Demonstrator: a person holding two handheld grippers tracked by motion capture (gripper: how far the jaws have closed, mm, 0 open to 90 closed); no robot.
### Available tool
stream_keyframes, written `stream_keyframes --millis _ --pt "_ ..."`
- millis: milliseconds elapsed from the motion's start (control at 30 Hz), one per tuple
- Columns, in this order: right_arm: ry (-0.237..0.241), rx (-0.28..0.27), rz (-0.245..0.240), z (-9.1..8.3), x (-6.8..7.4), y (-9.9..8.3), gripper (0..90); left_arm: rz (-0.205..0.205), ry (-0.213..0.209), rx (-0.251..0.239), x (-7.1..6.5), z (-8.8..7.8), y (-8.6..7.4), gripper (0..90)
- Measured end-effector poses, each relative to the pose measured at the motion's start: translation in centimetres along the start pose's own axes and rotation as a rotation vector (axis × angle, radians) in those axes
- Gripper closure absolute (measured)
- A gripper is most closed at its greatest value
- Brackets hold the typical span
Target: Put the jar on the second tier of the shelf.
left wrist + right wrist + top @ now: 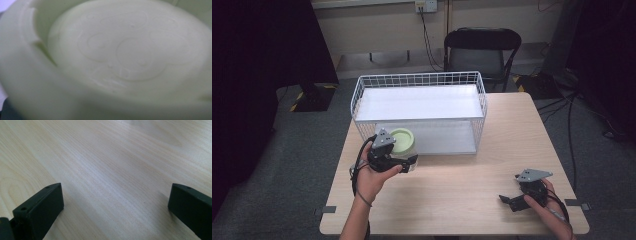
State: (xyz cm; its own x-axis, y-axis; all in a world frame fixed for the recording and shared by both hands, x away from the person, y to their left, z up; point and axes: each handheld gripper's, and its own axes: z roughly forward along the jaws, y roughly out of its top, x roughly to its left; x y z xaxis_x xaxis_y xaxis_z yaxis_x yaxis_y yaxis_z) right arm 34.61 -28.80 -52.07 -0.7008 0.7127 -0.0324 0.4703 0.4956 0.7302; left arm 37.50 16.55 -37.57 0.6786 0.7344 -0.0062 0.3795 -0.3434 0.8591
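faint unreadable embossing marks the green lid (130, 50) by left claw (404, 164), grip unclear; right claw (115, 205) apart

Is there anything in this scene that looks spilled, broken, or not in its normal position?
Nothing stands out. The jar with the pale green lid stands upright at the left gripper, just in front of the white wire rack. No spill shows on the table.
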Motion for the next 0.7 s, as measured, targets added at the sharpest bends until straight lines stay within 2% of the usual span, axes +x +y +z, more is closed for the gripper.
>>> stream_keyframes --millis 233,700 --pt "0.0 0.0 0.0 0.0 0.0 0.0 0.0 -0.012 -0.024 -0.008 0.1 -0.2 1.8 11.3" --pt "0.0 0.0 0.0 0.0 0.0 0.0 0.0 0.0 -0.04 -0.006 0.2 -0.8 5.5 11.3"
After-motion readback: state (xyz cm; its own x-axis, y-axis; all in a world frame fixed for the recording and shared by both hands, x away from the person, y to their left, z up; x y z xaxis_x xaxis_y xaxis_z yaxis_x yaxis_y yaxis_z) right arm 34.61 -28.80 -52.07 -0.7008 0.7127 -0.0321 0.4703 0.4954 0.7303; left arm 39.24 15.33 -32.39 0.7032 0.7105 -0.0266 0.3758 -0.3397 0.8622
